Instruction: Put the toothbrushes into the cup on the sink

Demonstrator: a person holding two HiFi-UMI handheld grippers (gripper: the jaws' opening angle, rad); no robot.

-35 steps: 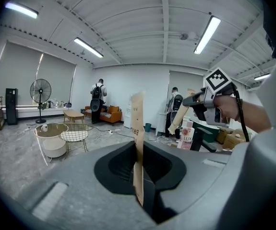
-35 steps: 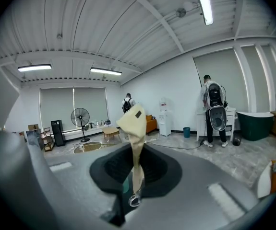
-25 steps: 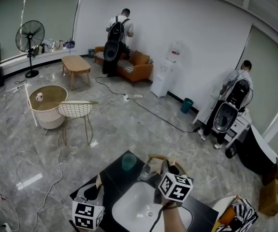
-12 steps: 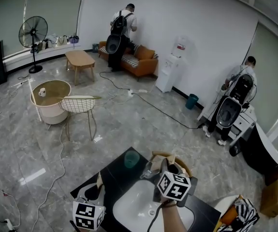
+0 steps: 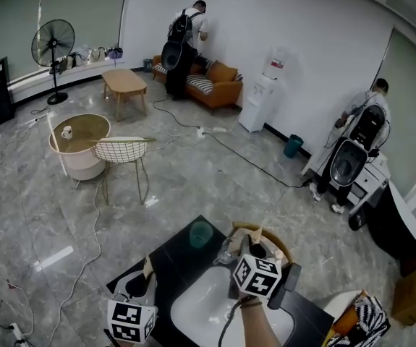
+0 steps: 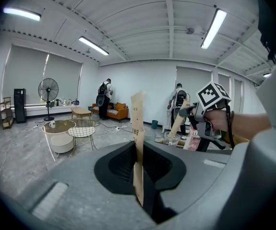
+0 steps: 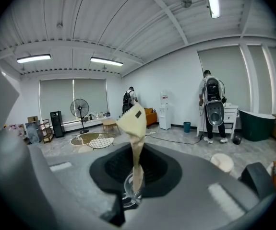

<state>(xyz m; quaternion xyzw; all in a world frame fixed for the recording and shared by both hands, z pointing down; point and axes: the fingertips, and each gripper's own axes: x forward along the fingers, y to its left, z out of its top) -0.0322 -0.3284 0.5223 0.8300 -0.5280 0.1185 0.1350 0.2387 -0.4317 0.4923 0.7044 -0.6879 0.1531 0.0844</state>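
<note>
The first toothbrush, sealed in a tan paper sleeve with a flared, creased top, stood nearly upright. Its lower end sat inside the clear glass cup. The cup stood on the black bench at the far rim of the white oval sink basin. The right gripper had its fingers clenched on this sleeve just above the cup's rim.

The second toothbrush, in a flat tan paper sleeve bearing dark print, stood upright and edge-on. It was clamped between the fingers of the left gripper, over the bench's near left part and well apart from the glass cup.

The right hand was wrapped round its gripper's handle. The forearm reached out over the basin, and the gripper was tilted slightly downward, pointing away from the person. The left gripper sat low at the bench's left edge, likewise tilted slightly downward.

A translucent green cup stood near the bench's far corner, just left of the glass cup.
</note>
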